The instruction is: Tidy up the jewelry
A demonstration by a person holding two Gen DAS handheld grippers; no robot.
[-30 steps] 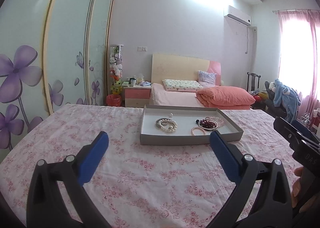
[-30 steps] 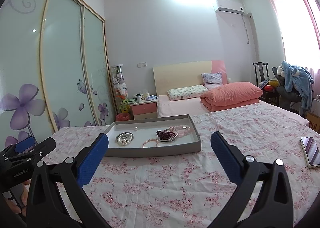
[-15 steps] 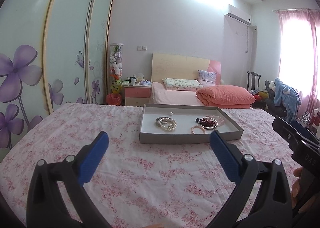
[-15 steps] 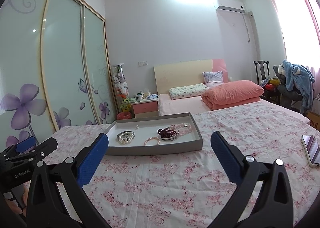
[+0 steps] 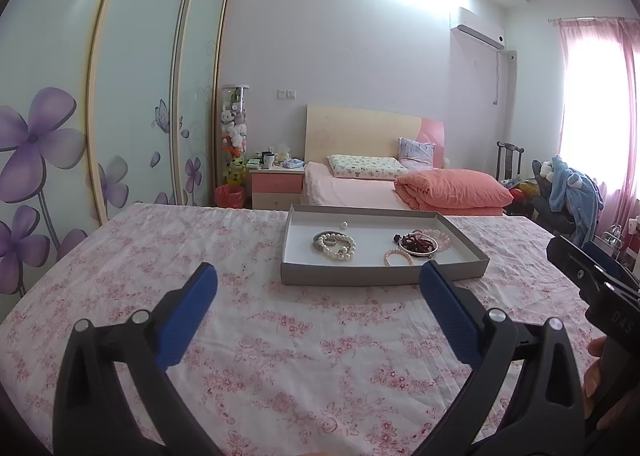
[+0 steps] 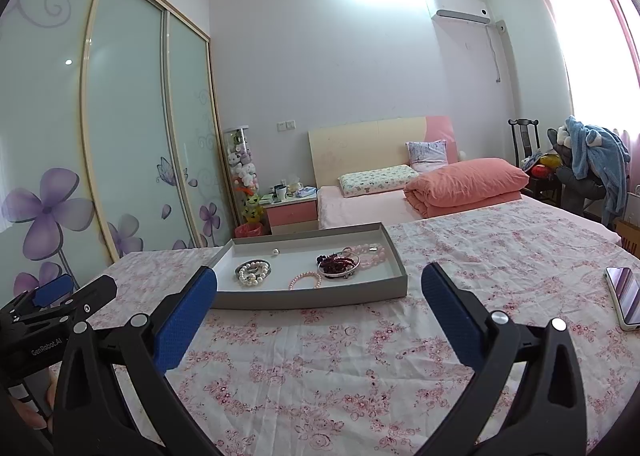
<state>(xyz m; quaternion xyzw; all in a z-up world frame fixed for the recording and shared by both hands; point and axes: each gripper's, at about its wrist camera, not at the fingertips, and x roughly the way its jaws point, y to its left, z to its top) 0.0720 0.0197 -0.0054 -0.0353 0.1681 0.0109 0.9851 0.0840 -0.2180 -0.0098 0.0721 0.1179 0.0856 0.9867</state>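
Observation:
A shallow grey tray lies on a floral cloth. Inside it are a white pearl strand with a ring, a loose pearl, a small pink bead bracelet, a dark red bead bunch on a silver bangle and a pale pink bracelet. My left gripper hovers open, short of the tray's near wall, holding nothing. My right gripper is open too, in front of the tray.
A phone lies on the cloth at the right. A bed with an orange quilt, a pink nightstand and sliding wardrobe doors stand behind. A chair piled with a blue garment is at the far right.
Both views have edged a little closer to the tray. The jewelry has not moved and both grippers stay open.

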